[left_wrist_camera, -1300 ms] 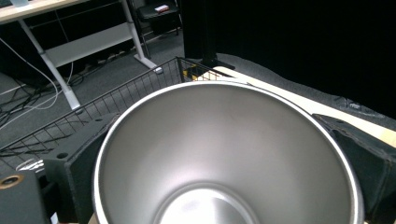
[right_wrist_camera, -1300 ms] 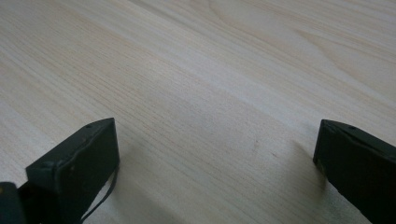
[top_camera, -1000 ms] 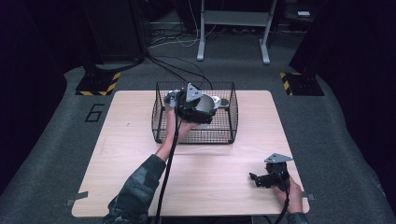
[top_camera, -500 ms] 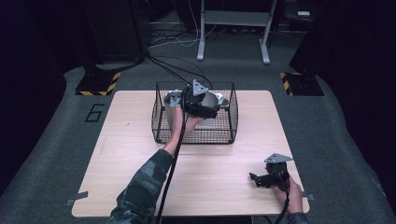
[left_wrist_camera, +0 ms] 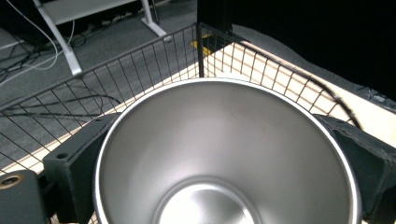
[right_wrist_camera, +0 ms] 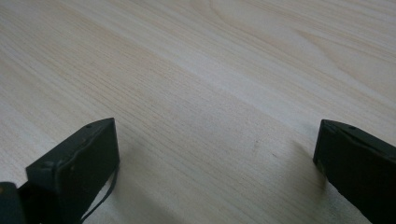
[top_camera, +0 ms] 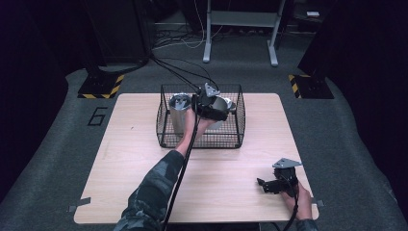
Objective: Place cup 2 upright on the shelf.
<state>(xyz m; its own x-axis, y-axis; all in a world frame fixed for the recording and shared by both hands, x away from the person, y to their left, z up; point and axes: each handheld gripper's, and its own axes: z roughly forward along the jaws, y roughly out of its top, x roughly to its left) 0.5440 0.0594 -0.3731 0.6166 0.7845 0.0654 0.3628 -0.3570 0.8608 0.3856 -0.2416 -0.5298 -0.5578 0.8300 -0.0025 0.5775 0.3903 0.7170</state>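
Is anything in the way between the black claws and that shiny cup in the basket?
No. The left gripper already has its jaws on either side of the steel cup inside the wire basket, with nothing visible between them. Another steel cup stands beside it.

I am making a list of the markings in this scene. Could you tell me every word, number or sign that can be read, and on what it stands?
"6": a dark numeral on the grey floor mat, left of the table.
Yellow-and-black hazard stripes, with no words, on the two dark floor plates beyond the table.
No lettering can be read on the steel cup, the wire basket or the left gripper.
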